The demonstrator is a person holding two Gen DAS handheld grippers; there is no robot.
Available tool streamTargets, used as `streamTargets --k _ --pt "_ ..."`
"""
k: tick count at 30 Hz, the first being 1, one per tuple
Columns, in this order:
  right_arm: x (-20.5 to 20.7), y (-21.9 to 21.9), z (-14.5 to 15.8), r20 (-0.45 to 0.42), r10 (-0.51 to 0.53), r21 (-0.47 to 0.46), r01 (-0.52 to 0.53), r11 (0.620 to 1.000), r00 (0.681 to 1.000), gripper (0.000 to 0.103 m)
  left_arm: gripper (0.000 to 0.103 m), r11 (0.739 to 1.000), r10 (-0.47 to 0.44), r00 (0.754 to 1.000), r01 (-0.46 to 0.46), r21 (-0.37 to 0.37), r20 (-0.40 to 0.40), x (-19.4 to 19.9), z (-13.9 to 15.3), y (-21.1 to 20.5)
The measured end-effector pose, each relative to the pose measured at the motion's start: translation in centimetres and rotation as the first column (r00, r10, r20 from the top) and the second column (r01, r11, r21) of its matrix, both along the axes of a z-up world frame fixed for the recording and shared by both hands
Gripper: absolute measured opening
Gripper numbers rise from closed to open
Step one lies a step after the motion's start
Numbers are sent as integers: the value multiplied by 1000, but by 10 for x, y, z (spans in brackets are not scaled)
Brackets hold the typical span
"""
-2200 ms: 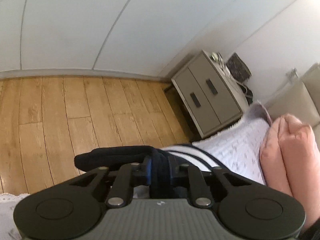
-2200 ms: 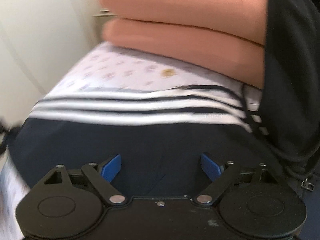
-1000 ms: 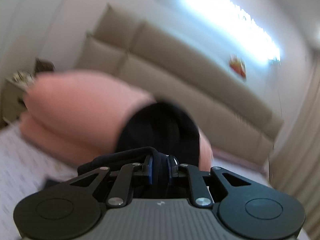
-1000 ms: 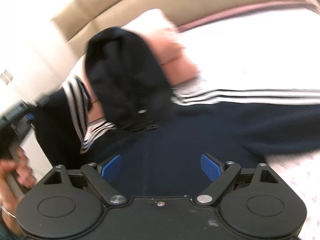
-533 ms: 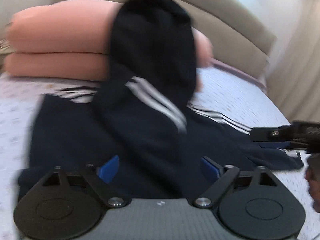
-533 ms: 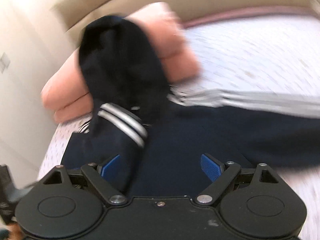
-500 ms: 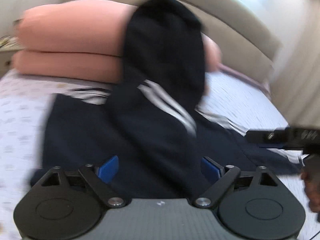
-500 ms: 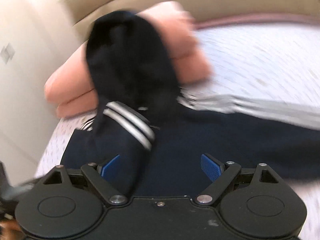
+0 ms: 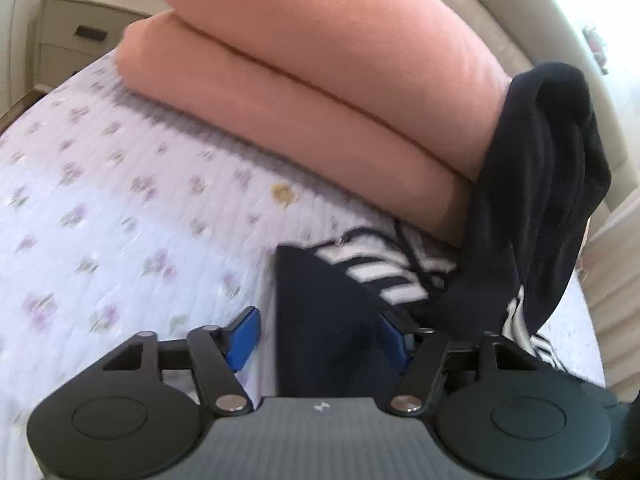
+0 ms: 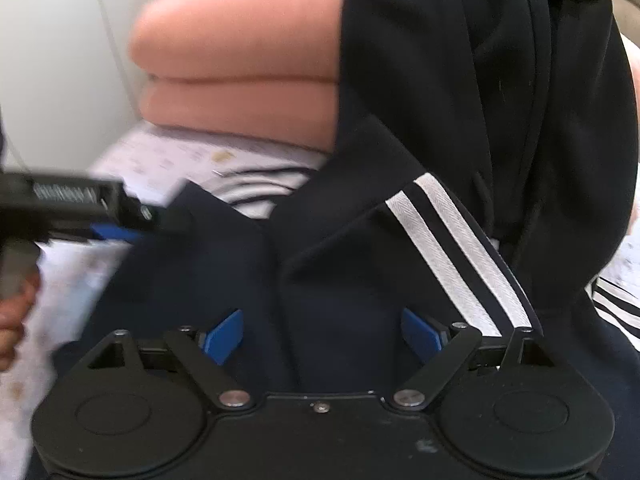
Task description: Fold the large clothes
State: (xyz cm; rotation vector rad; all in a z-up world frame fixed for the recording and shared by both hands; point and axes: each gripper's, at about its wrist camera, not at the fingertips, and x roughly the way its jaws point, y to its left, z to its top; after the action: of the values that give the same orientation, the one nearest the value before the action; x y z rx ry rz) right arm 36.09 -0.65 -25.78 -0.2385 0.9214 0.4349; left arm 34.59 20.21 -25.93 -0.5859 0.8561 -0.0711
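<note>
A navy hooded jacket with white stripes lies on the flowered bedspread, its hood draped up against the pink stack. My left gripper hangs over the jacket's left folded edge. Its jaws are closing with that edge between them, and the blue pads stand clear of the cloth. In the right wrist view my right gripper is wide over the jacket beside a striped sleeve. Its jaws are closing a little, with cloth below them and nothing gripped. The left gripper shows at the jacket's left corner.
A stack of folded pink bedding lies behind the jacket. A grey nightstand stands at the far left beyond the bed's edge. The padded beige headboard runs along the back. A person's hand holds the left gripper.
The left gripper let go of the dark sleeve, opened wide, swung down to the jacket's left edge and has partly narrowed. The right gripper moved in closer over the jacket.
</note>
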Motion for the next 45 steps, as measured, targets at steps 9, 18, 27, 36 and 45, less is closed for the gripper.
streamTargets --k 9,18,27,36,45 --pt "-54 -138 82 224 -331 590 143 794 917 4 8 992 119 962 -126 13 246 -27 2 2" --pt "-85 -325 -31 -362 -602 626 664 409 711 81 32 993 73 988 -60 -104 134 -48 -3 14" --pt "-56 -329 -27 -194 -562 630 541 558 805 85 33 994 -98 995 98 -39 3 -129 3 -10" --pt "-109 -300 43 70 -641 585 489 646 764 32 15 1000 25 997 -26 15 77 -152 18 -17" --pt "-123 -290 61 109 -545 337 484 807 832 103 43 999 8 996 -5 33 -92 -151 18 -20"
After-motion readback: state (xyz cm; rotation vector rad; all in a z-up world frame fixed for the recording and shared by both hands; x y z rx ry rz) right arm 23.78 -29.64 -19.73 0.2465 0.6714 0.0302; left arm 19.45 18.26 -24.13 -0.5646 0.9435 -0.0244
